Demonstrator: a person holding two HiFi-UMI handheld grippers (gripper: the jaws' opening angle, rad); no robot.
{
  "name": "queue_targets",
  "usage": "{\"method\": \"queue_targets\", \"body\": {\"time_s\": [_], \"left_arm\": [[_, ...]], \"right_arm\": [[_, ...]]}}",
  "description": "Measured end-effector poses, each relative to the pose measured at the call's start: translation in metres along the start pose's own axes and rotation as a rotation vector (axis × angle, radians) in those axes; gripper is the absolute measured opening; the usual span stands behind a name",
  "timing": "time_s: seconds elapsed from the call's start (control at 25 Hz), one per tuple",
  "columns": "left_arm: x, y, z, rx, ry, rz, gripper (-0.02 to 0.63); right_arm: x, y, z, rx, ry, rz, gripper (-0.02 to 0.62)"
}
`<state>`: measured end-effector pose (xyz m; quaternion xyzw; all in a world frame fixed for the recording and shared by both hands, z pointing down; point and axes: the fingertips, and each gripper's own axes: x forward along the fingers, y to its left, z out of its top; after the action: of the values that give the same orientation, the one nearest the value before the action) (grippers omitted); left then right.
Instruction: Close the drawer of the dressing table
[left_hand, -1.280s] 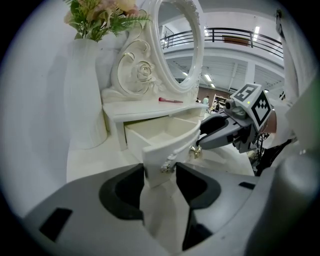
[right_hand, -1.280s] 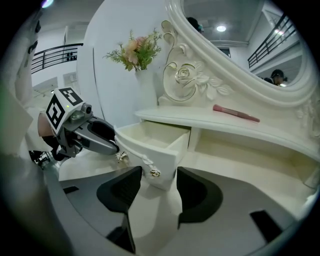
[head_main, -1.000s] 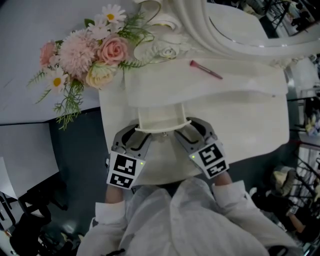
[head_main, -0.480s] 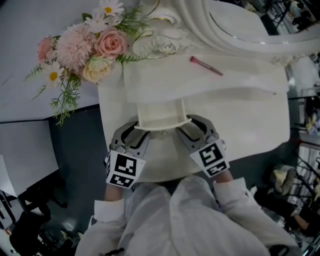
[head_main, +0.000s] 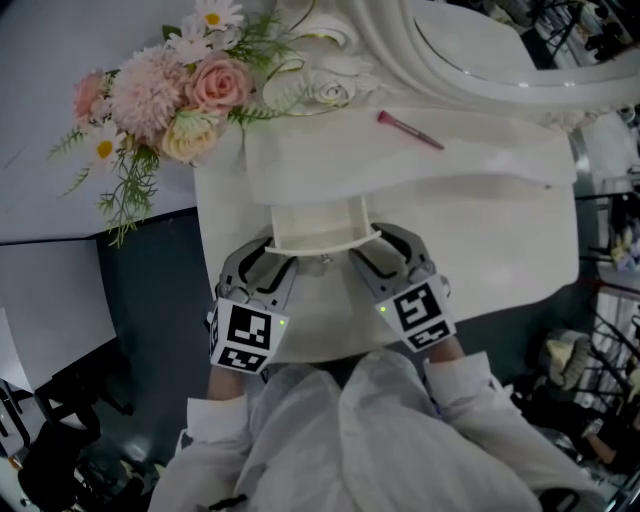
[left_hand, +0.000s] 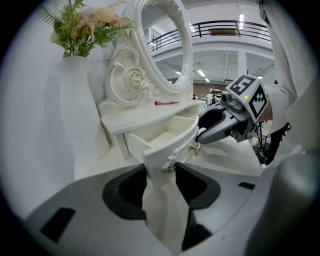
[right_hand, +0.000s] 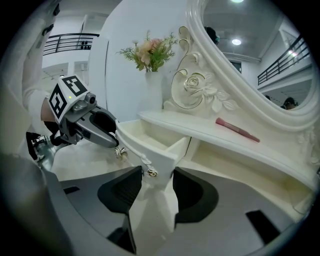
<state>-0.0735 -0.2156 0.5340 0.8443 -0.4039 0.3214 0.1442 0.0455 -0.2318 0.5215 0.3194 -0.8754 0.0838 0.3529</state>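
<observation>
Hall: a bright, high room with a railed balcony is seen behind the furniture in both gripper views; a dark floor is seen below in the head view
Dressing table (head_main: 500, 230): white and carved, topped by an oval mirror (head_main: 480, 50); flowers (head_main: 170, 95) are stood at its left end
Drawer (head_main: 318, 225): the middle one, drawn well out from under the shelf; its front is turned toward the person
Left gripper (head_main: 280, 258): the jaws are spread, with the drawer's left front corner set between them; no pinch is made on it
Right gripper (head_main: 375, 250): the jaws are likewise spread about the right front corner; nothing is clamped
Push: judged best if both corners are driven together and evenly, straight back under the shelf, so that the drawer is not skewed and jammed; pressure is better taken on the flat front than on the knobs (left_hand: 168, 168); the push should be eased as the front nears the table's edge
Risk: an uneven shove could rock the table, and the brush (head_main: 410, 131) on the shelf could be set rolling
Head view: the whole layout and the matched placing of both grippers are given; the knobs are hardly made out there
Gripper views: the drawer's bare inside, the small gilt knobs and the slack beside each corner are shown; in each, the other gripper is seen at the far corner
</observation>
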Motion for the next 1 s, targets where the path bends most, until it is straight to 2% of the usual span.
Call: {"method": "queue_targets", "body": {"time_s": [0.2, 0.36, 1.0], "left_arm": [[0.001, 0.004, 0.004, 0.007, -0.007, 0.024, 0.183], [0.003, 0.007, 0.007, -0.003, -0.008, 0.029, 0.183], [0.014, 0.016, 0.009, -0.047, 0.007, 0.038, 0.183]], "right_arm": [[0.004, -0.005, 0.004, 0.013, -0.034, -0.024, 0.195], [0.004, -0.008, 0.007, -0.008, -0.007, -0.013, 0.195], [0.019, -0.019, 0.01, 0.068, -0.041, -0.034, 0.196]]}}
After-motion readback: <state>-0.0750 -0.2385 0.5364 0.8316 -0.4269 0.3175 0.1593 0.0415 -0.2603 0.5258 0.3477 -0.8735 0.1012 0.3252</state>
